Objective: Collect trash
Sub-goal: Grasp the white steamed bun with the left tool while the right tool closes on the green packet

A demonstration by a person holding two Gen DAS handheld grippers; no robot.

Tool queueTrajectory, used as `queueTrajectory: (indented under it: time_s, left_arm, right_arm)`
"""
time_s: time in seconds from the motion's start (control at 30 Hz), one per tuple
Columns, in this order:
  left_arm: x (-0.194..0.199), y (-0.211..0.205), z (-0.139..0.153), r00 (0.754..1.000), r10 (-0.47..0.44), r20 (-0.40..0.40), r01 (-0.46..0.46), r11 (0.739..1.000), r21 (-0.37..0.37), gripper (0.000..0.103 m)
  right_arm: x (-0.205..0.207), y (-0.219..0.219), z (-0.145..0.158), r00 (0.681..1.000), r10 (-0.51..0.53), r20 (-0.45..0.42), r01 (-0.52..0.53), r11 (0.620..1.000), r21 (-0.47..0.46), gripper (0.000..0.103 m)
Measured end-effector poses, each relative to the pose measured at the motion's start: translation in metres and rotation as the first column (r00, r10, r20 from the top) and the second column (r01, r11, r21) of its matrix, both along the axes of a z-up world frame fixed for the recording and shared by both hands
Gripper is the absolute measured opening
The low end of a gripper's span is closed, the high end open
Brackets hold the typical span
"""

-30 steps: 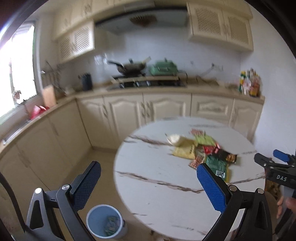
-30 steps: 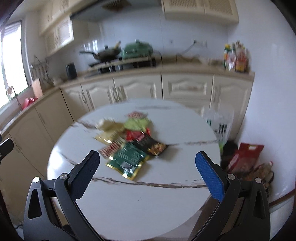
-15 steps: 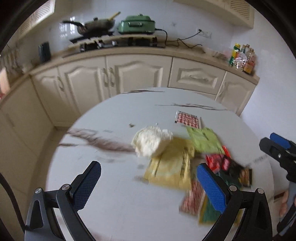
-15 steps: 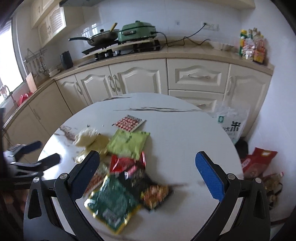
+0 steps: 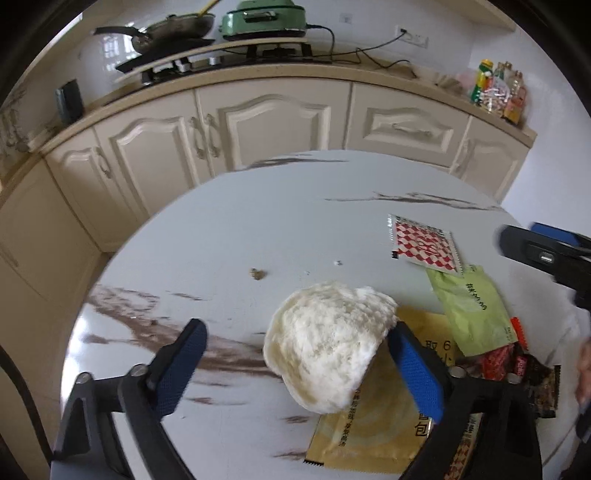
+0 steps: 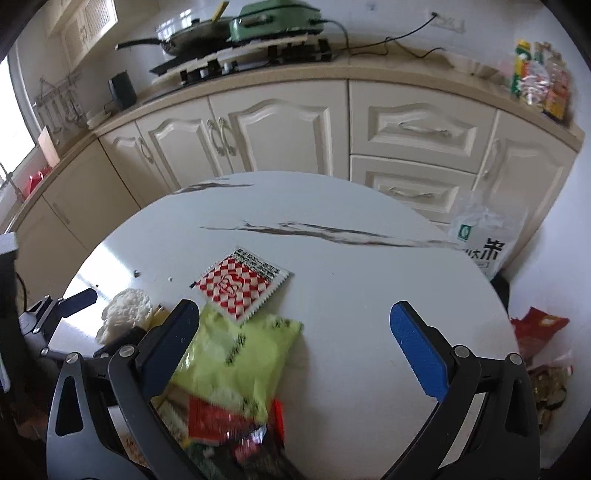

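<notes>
A crumpled white paper wad lies on the round marble table, partly over a yellow packet. My left gripper straddles the wad with its jaws closing; the right pad sits at the wad's edge and the left pad is well clear. Beside it lie a green packet, a red-and-white checkered packet and red and dark wrappers. My right gripper hangs open over the green packet, near the checkered packet, gripping nothing.
Cream cabinets and a counter with a wok, a green pot and bottles run behind the table. A white plastic bag and a red bag sit on the floor at the right.
Both grippers have moved forward and down over the trash pile. The left one now straddles the white wad and its jaws have narrowed slightly. The floor bin has left the view.
</notes>
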State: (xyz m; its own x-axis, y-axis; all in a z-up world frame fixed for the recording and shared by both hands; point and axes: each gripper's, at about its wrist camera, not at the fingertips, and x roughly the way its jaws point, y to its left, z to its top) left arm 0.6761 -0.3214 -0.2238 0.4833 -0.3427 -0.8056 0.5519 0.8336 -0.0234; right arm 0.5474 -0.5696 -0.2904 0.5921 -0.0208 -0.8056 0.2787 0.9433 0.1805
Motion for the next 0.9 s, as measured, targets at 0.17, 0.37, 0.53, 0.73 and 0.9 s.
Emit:
queueTrajectory:
  time_s: [0.17, 0.37, 0.53, 0.73, 0.9]
  left_arm:
    - [0.003, 0.0, -0.011, 0.999, -0.034, 0.0, 0.034, 0.999, -0.022, 0.056]
    - [-0.01, 0.026, -0.007, 1.0, -0.023, -0.014, 0.023, 0.998, -0.055, 0.047]
    - [-0.028, 0.06, 0.01, 1.0, 0.012, 0.006, -0.011, 0.994, -0.106, 0.047]
    - [-0.052, 0.091, 0.031, 0.999, 0.03, 0.028, -0.025, 0.989, -0.144, 0.048]
    - [-0.073, 0.116, 0.045, 0.999, 0.024, 0.031, -0.018, 0.985, -0.17, 0.048]
  right_arm:
    - [0.028, 0.009, -0.018, 0.998, 0.046, -0.04, -0.046, 0.999, -0.019, 0.103]
    - [0.057, 0.029, -0.037, 0.988, 0.122, -0.094, -0.126, 0.991, -0.039, 0.103]
    - [0.071, 0.043, -0.048, 0.974, 0.181, -0.133, -0.19, 0.98, -0.06, 0.103]
    - [0.072, 0.047, -0.049, 0.972, 0.188, -0.138, -0.201, 0.975, -0.09, 0.095]
    - [0.072, 0.049, -0.043, 0.973, 0.198, -0.122, -0.21, 0.973, -0.094, 0.06]
